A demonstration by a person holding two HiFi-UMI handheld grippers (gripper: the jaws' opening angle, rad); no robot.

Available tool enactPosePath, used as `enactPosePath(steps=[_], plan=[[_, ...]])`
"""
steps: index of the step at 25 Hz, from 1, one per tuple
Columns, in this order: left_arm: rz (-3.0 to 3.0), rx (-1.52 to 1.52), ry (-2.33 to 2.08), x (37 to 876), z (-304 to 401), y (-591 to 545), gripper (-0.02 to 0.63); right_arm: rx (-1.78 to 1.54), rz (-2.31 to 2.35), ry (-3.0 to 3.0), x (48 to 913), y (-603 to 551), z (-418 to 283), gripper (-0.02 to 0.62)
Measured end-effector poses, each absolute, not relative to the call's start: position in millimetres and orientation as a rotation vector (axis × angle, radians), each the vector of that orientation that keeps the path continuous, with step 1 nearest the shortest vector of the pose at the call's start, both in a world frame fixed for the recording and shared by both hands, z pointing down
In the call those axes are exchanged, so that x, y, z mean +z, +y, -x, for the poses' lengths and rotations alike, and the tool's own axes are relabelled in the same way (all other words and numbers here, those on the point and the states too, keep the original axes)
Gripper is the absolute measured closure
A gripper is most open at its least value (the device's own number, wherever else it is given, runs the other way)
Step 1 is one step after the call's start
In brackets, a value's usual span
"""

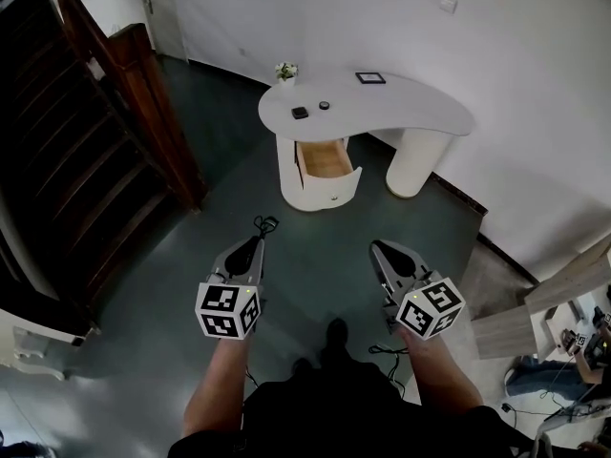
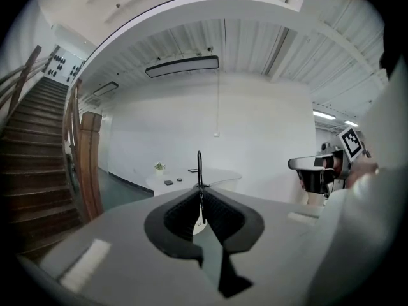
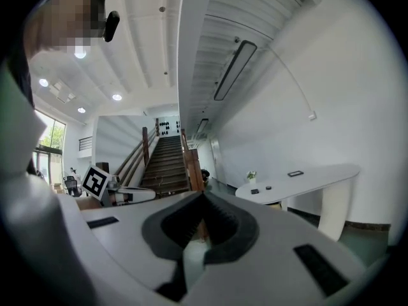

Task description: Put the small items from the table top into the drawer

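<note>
A white curved table (image 1: 401,113) stands far ahead across the floor. On its top lie a small black square item (image 1: 300,113) and a small round black item (image 1: 325,105). The wooden drawer (image 1: 326,159) in the table's pedestal is pulled open. My left gripper (image 1: 258,240) and right gripper (image 1: 378,247) are held side by side near my body, well short of the table, both shut with nothing in them. The left gripper (image 2: 199,187) looks at the table (image 2: 210,174) from afar. Beyond the right gripper (image 3: 203,194), both items (image 3: 255,191) show on the table top.
A small potted plant (image 1: 285,71) and a dark flat frame (image 1: 370,78) also sit on the table. A dark wooden staircase (image 1: 86,160) with a banister runs along the left. A white wall stands behind the table. Wooden boards (image 1: 535,313) and cables lie at right.
</note>
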State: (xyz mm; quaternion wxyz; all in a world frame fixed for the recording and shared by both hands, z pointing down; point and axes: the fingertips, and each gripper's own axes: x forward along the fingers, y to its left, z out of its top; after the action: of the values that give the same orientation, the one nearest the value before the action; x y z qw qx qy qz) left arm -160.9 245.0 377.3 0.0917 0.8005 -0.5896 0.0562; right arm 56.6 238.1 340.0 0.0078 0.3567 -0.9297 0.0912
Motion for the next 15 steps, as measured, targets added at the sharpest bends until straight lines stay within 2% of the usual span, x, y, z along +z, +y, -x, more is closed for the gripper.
enactPosePath(steps=[15], plan=[[-2.364,0.275,-1.706,396,110,113,0.580,0.431,-1.098,-2.875,375,96,-101,0.583]])
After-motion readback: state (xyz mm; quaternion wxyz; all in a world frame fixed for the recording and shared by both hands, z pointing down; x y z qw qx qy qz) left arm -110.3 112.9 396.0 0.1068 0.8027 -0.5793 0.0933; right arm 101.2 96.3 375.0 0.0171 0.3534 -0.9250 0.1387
